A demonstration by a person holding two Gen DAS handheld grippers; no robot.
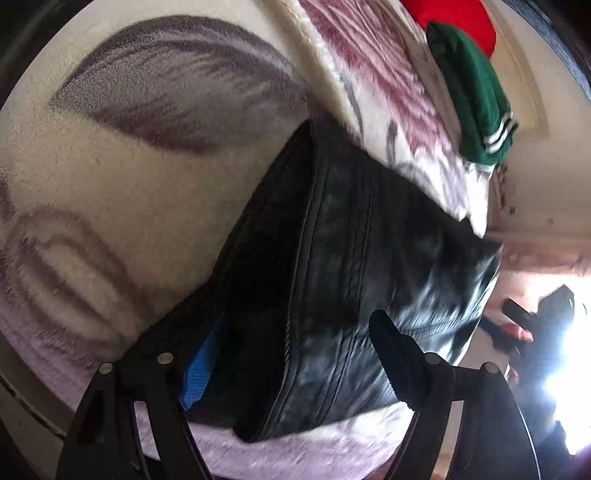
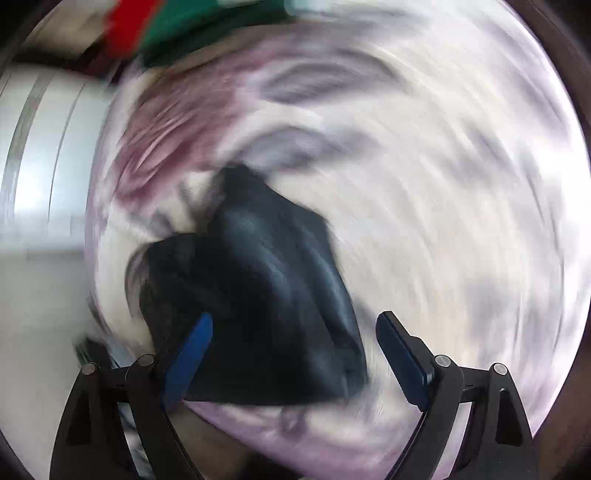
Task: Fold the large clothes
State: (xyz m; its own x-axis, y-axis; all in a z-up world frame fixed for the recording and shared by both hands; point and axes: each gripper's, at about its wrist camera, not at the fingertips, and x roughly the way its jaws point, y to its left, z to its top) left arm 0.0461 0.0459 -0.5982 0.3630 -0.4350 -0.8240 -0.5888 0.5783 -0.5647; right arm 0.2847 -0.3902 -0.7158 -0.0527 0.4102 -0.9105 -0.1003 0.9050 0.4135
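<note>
A black leather garment (image 1: 343, 280) lies folded on a cream and purple flowered blanket (image 1: 122, 184). My left gripper (image 1: 291, 354) is open, its fingers (image 1: 391, 343) on either side of the garment's near end, with the left blue pad partly hidden under the leather. In the right wrist view, which is blurred by motion, the same black garment (image 2: 258, 295) lies between the spread fingers (image 2: 399, 354) of my open right gripper (image 2: 295, 354), just above it on the blanket (image 2: 443, 184).
A folded green garment (image 1: 472, 96) with white stripes and a red one (image 1: 454, 18) lie at the blanket's far edge; both show blurred in the right wrist view (image 2: 207, 26). A pale wall or cabinet (image 2: 40, 155) stands to the left. Bright light glares at right (image 1: 565, 387).
</note>
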